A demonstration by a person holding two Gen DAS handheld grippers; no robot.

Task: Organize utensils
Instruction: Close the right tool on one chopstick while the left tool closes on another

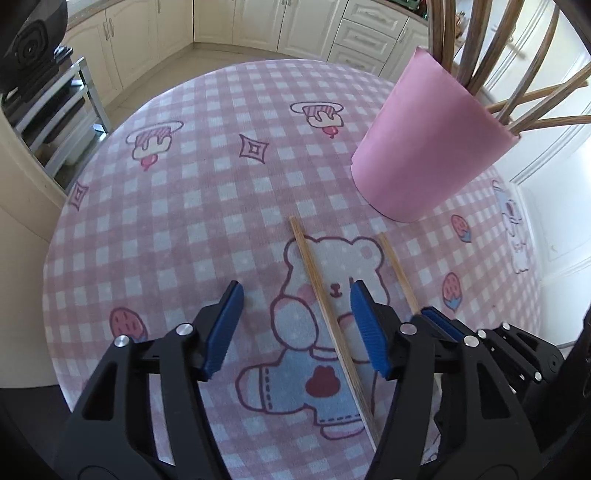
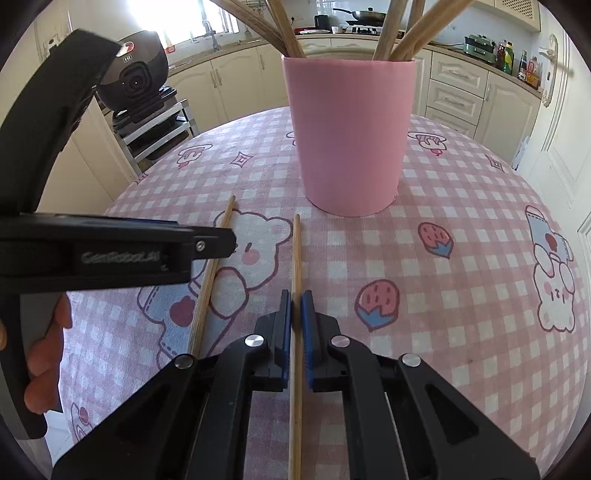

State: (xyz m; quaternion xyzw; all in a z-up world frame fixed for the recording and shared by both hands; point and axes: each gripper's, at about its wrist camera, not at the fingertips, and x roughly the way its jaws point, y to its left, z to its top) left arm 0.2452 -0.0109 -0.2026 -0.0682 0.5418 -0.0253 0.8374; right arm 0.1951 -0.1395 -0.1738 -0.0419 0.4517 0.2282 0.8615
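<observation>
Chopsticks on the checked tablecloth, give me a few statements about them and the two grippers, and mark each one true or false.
1. The right gripper is shut on a chopstick. True.
2. The left gripper is clamped on the other chopstick. False: that chopstick lies between its pads, which stand apart from it.
3. The pink holder lies tipped on its side. False: it stands upright on the tablecloth.
4. Long wooden utensils stick out of the holder. True.
</observation>
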